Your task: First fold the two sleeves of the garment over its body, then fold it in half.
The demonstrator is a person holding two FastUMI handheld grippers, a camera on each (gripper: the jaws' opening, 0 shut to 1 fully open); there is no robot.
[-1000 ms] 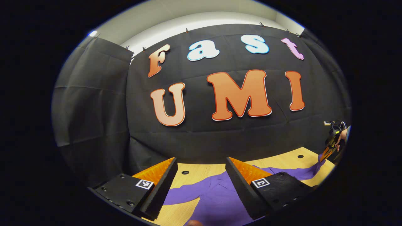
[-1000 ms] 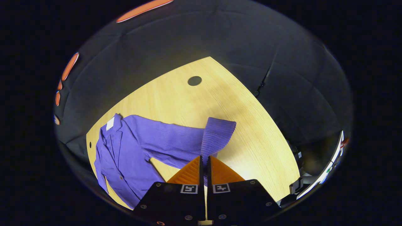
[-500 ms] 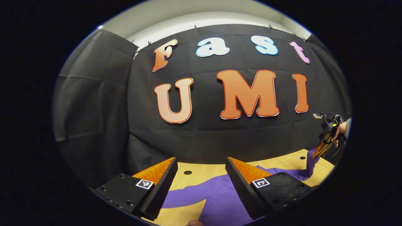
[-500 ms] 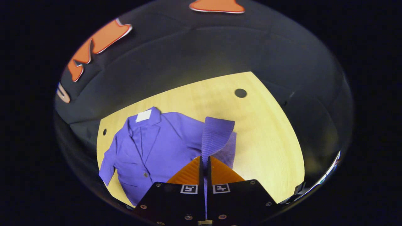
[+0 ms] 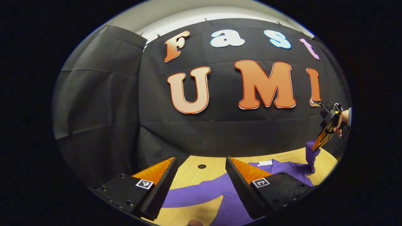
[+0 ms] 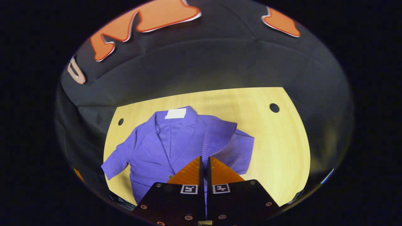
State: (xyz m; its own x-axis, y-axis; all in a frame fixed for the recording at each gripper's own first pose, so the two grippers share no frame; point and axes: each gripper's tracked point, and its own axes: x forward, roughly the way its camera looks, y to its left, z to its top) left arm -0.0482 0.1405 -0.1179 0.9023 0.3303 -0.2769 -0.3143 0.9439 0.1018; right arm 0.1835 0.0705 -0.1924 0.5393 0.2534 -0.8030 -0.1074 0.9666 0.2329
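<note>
While the purple jacket (image 6: 163, 141) lay face up on the wooden table (image 6: 282, 147), these points stood out:
Right sleeve (image 6: 220, 138): carried from out at the side over a second to hang above the jacket's body; first fold judged nearly placed.
Right gripper (image 6: 204, 163): fingers closed, pinching that sleeve's cuff.
Left sleeve (image 5: 191, 193): spread flat, unfolded.
Left gripper (image 5: 201, 182): fingers wide apart, holding nothing, kept above that sleeve; likely next.
Hand (image 5: 342, 121): gripping the right tool, far off in the left gripper view.
</note>
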